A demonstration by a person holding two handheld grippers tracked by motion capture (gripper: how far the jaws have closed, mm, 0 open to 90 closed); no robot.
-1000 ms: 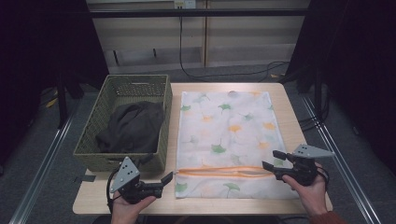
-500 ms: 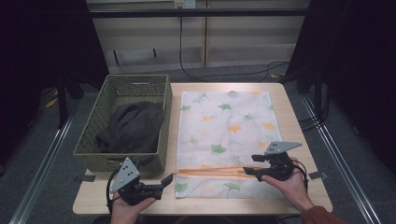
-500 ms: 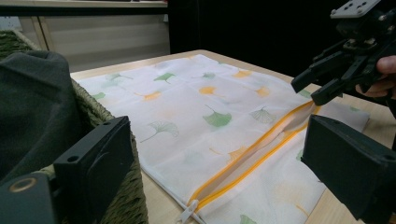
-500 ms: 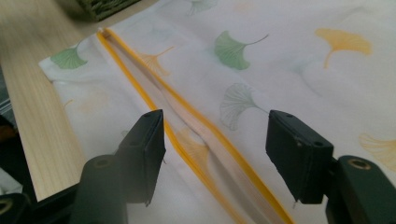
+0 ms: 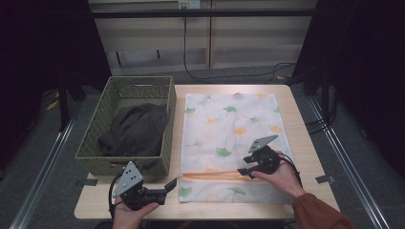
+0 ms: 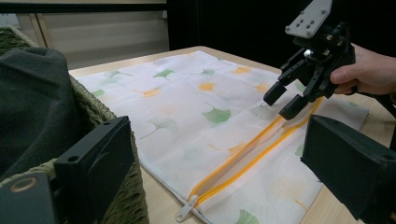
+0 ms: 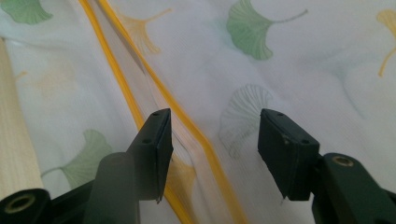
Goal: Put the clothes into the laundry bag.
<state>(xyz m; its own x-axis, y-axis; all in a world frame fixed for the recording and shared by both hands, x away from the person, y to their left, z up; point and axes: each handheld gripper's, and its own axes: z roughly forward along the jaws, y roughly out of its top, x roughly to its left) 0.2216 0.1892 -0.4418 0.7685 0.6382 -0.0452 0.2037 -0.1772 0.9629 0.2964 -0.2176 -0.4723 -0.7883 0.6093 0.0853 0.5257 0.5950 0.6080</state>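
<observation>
A white mesh laundry bag point(image 5: 229, 124) printed with ginkgo leaves lies flat on the table. An orange zipper point(image 5: 210, 175) runs across its near end and stands partly parted, with its white pull point(image 6: 186, 209) at the bag's left corner. My right gripper point(image 5: 242, 170) hovers open just above the zipper, its jaws astride the orange tracks point(image 7: 121, 74); the left gripper view shows it too point(image 6: 285, 100). My left gripper point(image 5: 171, 183) is open and empty at the table's front edge, pointing at the bag's left corner.
A woven green basket point(image 5: 95, 138) stands on the left of the table, holding a dark garment point(image 5: 136, 129). It sits close beside the left gripper. Cables and a shelf lie beyond the far edge.
My right gripper has moved left from the bag's right edge to over the zipper near the bag's middle. The left gripper has stayed put.
</observation>
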